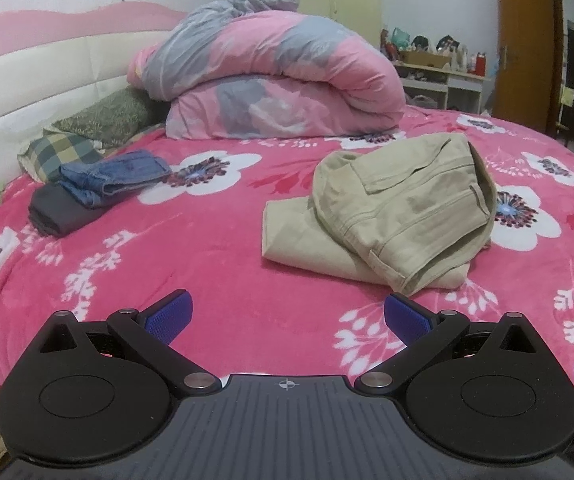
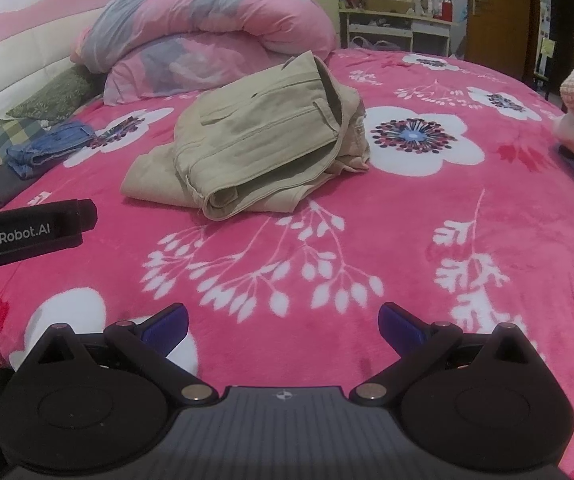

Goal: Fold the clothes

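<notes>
I had both claws spread wide and empty over the pink bedspread (image 1: 215, 248). The khaki trousers (image 1: 387, 216) lay roughly bundled mid-bed, short of the rolled quilt (image 1: 271, 76). From the left gripper (image 1: 287, 320) they sat ahead and to the right; from the right gripper (image 2: 283, 326) ahead and slightly left, so the bundle lay between the two. I judged its long axis ran diagonally, and neither claw was clearly nearer.
</notes>
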A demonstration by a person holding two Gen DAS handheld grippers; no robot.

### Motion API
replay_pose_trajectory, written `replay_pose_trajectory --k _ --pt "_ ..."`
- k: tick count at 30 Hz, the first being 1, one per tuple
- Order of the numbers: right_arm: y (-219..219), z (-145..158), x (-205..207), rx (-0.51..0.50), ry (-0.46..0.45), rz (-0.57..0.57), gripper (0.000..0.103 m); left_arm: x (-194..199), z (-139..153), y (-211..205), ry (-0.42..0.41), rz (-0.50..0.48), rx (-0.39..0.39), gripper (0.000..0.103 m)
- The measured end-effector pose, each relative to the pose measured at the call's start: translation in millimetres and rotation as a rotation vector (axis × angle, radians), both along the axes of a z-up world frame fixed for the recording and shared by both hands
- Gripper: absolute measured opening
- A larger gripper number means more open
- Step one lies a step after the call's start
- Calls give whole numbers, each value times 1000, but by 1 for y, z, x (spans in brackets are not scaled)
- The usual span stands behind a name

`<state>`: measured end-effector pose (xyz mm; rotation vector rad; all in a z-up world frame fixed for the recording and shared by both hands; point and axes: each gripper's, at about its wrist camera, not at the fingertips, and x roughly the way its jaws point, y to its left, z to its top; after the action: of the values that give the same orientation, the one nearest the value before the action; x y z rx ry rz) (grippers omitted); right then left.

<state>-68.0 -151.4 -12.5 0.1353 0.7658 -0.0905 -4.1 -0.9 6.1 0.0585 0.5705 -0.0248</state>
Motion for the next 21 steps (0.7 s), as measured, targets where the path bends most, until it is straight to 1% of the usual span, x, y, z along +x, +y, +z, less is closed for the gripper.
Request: replay_pose_trajectory --k 21 --pt "1 2 -2 -1 -5 -1 103 -2 -1 1 1 8 0 103"
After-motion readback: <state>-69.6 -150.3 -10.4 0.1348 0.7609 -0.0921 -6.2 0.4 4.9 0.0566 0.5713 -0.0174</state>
